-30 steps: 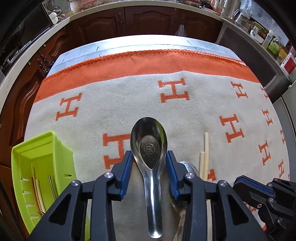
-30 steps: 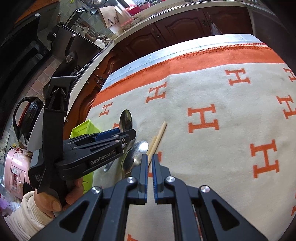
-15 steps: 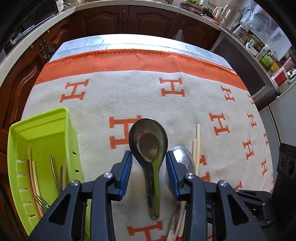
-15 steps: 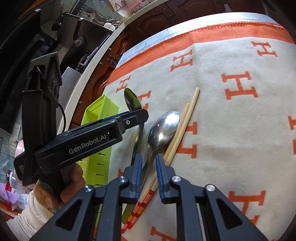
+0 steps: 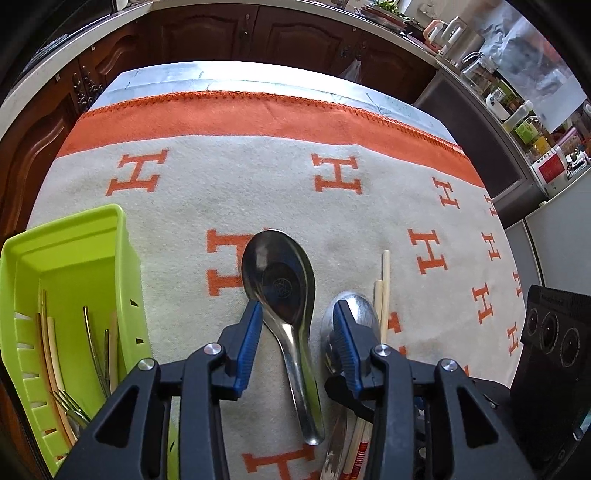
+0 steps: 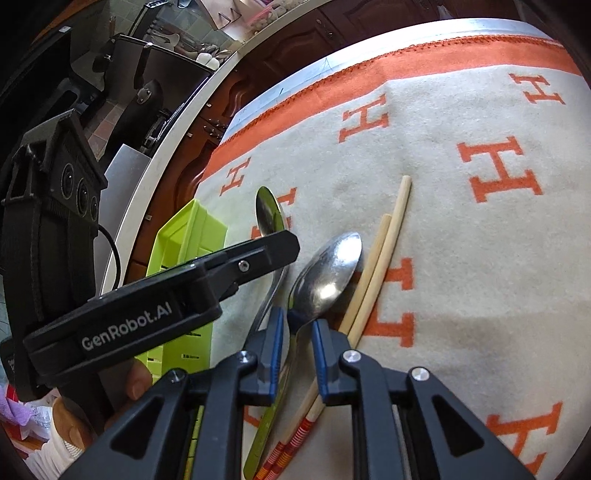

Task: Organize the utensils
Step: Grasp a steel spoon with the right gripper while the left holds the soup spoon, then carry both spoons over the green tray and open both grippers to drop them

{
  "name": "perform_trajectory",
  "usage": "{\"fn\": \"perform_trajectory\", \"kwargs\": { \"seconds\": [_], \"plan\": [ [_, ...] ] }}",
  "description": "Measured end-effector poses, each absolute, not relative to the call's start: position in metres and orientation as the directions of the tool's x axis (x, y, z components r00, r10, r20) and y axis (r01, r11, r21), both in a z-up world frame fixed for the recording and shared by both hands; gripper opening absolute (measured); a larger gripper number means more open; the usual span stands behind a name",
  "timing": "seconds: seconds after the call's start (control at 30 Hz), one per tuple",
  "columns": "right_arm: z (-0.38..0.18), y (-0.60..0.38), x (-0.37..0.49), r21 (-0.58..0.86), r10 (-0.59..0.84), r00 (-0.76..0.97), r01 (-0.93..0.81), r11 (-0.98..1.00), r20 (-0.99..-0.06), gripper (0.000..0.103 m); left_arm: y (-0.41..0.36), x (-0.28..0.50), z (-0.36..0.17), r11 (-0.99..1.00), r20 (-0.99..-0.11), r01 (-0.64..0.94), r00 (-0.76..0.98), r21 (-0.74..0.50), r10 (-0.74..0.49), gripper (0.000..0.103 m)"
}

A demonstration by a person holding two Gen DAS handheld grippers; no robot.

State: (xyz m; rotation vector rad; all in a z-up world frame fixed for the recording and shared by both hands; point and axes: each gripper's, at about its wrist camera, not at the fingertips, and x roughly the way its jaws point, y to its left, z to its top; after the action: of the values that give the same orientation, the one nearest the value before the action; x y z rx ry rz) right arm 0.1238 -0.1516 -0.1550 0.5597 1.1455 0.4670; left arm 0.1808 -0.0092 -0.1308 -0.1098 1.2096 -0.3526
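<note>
Steel soup spoon (image 5: 280, 284): lies flat on the blanket, long axis running 12 to 6 in the left wrist view, bowl at 12, handle tip at 6.
Left gripper (image 5: 297, 325): jaws opening, blue pads either side of the spoon's neck; whether the left pad touches it I cannot tell.
Green-handled spoon (image 6: 327, 273): just right of the soup spoon, bowl toward 1 in the right wrist view, handle toward 7.
Right gripper (image 6: 297, 338): jaws closing around that spoon's neck, a narrow gap showing, not clearly pinching.
Chopsticks (image 6: 384, 251): pair beside the spoon, plain tips at 1, striped ends at 7.
Lime basket (image 5: 70, 295): at 9, holding forks and chopsticks.
Surface: cream blanket (image 5: 258, 184), orange H's, orange border.
Room: dark wood cabinets (image 5: 207, 33), pale countertop.
</note>
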Motion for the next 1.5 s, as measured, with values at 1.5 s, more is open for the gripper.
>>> {"fn": "perform_trajectory", "kwargs": {
  "seconds": [1.5],
  "plan": [
    [-0.148, -0.197, 0.104, 0.547, 0.514, 0.439, -0.06, 0.835, -0.736, 0.003, -0.025, 0.18, -0.127, 0.982, -0.885, 0.103, 0.426, -0.159, -0.188, 0.004]
  ]
}}
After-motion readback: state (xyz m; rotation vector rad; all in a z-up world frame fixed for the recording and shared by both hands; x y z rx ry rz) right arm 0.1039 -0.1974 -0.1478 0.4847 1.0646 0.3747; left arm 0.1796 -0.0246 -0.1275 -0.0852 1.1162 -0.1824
